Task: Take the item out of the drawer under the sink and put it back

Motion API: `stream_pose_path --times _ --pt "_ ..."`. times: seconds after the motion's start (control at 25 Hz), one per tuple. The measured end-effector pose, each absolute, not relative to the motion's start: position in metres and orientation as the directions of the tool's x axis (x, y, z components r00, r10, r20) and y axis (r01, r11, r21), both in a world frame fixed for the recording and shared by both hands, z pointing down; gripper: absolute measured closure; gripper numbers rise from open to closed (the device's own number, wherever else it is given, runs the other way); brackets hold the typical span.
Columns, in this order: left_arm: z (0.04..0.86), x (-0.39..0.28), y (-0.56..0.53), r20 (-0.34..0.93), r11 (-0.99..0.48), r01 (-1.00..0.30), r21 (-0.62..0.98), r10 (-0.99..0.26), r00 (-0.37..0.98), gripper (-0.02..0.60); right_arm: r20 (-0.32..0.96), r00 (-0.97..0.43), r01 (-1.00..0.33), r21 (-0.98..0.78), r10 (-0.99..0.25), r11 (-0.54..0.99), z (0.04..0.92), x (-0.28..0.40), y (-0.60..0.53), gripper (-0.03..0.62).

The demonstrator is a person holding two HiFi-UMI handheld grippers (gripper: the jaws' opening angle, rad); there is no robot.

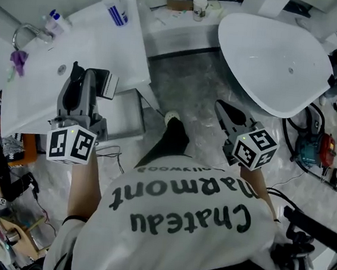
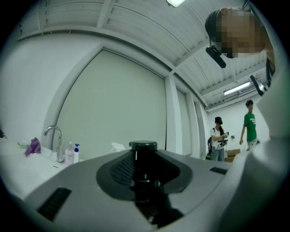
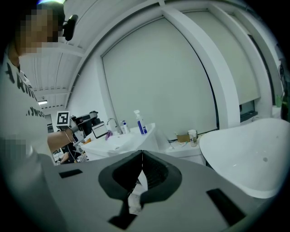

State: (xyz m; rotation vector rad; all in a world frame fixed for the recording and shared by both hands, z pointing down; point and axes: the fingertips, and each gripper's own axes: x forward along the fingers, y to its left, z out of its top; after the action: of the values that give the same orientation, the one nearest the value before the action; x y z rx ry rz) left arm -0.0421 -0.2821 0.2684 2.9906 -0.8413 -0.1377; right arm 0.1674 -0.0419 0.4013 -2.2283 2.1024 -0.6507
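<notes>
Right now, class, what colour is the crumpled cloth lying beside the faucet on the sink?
The cloth is purple, clearest in the head view.

A dark bottle [image 2: 143, 170] with a round black cap [image 2: 143, 146] is sitting clamped between the left gripper's [image 1: 82, 75] jaws, cap rising past their tips.

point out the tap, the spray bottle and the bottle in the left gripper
tap [image 2: 59, 146], left gripper view, on its upright neck
spray bottle [image 1: 116, 13], head view, on its blue-striped body
dark bottle [image 2: 143, 146], left gripper view, on its black cap
</notes>
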Motion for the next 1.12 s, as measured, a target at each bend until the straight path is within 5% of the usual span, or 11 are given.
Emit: stream_pose_path --times 1.12 --pt "0.362 0.040 -0.425 0.094 -0.788 -0.612 0.066 -0.606 0.790 0.471 0.415 -0.072 -0.942 -0.326 -0.907 -0.075 0.445 0.254 -0.170 0.582"
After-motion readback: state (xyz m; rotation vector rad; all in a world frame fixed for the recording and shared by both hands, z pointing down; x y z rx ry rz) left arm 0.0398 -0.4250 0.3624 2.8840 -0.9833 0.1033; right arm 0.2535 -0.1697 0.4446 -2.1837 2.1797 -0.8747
